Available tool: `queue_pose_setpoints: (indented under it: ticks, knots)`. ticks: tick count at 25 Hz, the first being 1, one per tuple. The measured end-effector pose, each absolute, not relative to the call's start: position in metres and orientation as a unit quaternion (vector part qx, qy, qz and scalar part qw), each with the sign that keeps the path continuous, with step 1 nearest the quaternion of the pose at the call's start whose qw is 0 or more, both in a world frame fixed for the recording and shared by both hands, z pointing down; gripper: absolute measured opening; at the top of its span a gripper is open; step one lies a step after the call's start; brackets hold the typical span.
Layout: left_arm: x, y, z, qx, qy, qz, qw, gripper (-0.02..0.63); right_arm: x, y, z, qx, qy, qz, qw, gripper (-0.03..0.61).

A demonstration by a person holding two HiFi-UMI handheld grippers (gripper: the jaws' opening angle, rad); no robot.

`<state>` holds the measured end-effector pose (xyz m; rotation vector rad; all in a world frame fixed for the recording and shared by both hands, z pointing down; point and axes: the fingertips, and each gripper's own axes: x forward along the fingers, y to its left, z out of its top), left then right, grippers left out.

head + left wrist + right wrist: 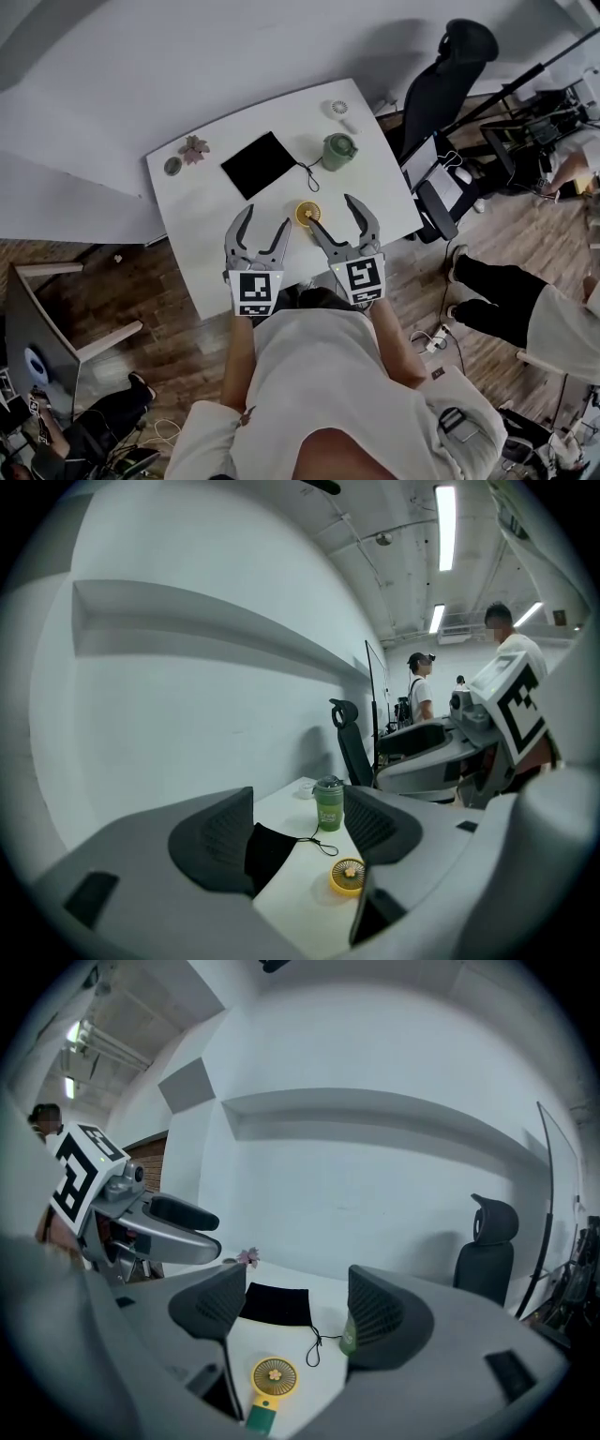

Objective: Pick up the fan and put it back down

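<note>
We hold the left gripper [267, 217] and right gripper [332, 214] open and empty above the table's [208, 251] near edge, the fan [307, 214] lying below, between them.

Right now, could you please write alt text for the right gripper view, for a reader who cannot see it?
The right gripper, jaws apart and empty, hangs over a white table where a yellow fan lies flat. Behind the fan are a black pouch and a green cup, half hidden by one jaw.
</note>
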<state>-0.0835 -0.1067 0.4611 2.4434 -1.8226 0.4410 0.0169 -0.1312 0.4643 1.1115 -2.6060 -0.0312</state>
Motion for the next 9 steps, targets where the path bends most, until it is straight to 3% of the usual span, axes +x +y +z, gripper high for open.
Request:
queue_pose_setpoints:
  ticks: [9]
  knots:
    - [-0.059, -0.096, 0.452, 0.782, -0.604, 0.152, 0.019, 0.290, 0.042, -0.124, 0.456, 0.381, -0.914, -0.010, 0.137, 0.336]
